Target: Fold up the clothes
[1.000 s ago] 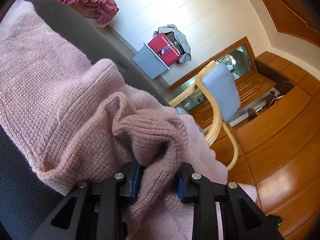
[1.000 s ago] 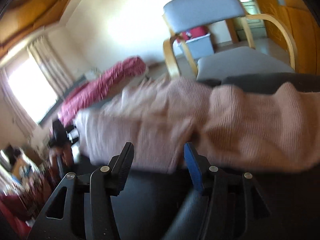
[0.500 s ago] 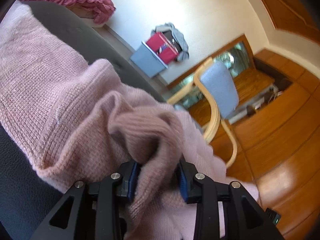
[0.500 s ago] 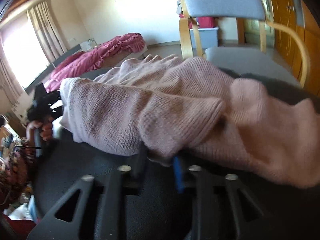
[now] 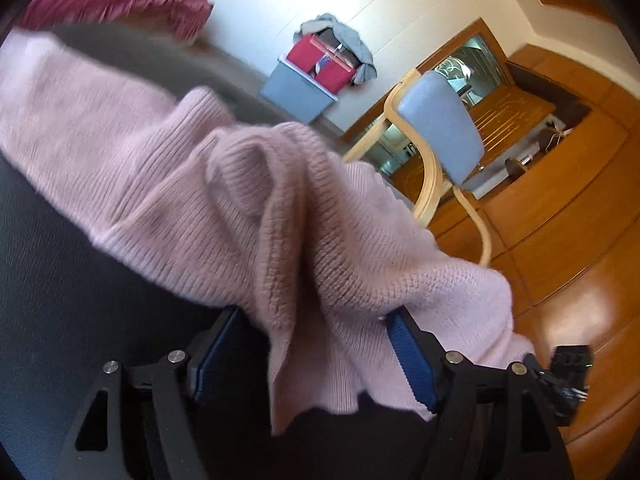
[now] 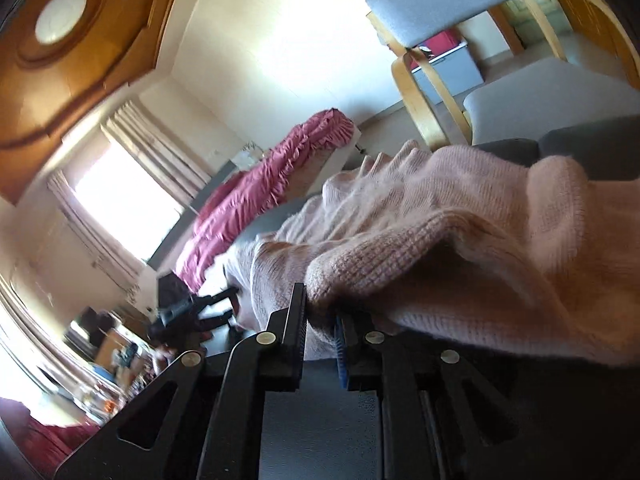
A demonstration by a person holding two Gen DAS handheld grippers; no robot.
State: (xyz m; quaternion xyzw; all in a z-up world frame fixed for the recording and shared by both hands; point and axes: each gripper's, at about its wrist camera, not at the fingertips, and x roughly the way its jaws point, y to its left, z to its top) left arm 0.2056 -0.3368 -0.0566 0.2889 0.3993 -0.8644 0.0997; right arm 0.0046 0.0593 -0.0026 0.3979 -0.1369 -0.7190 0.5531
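A pink knit sweater [image 5: 168, 184] lies bunched on a black padded surface [image 5: 52, 288]. My left gripper [image 5: 312, 346] is open, its blue pads [image 5: 408, 356] spread wide. A loose fold of the sweater droops between them without being pinched. In the right wrist view my right gripper [image 6: 320, 322] is shut on a thick rolled edge of the sweater [image 6: 460, 240], and the knit bulges over the fingers. The left gripper [image 6: 192, 308] shows there as a blurred black shape at the sweater's far end.
A bentwood chair with grey cushions [image 5: 436, 140] stands just past the black surface [image 6: 320, 424]. Red and grey boxes [image 5: 316, 68] sit by the wall. A bed with a crimson cover [image 6: 260, 184] is further back. Wooden floor [image 5: 568, 300] carries a small black device [image 5: 570, 364].
My left gripper has opened and let go of the sweater fold. My right gripper went from open to shut on the sweater's edge, and its view has tilted.
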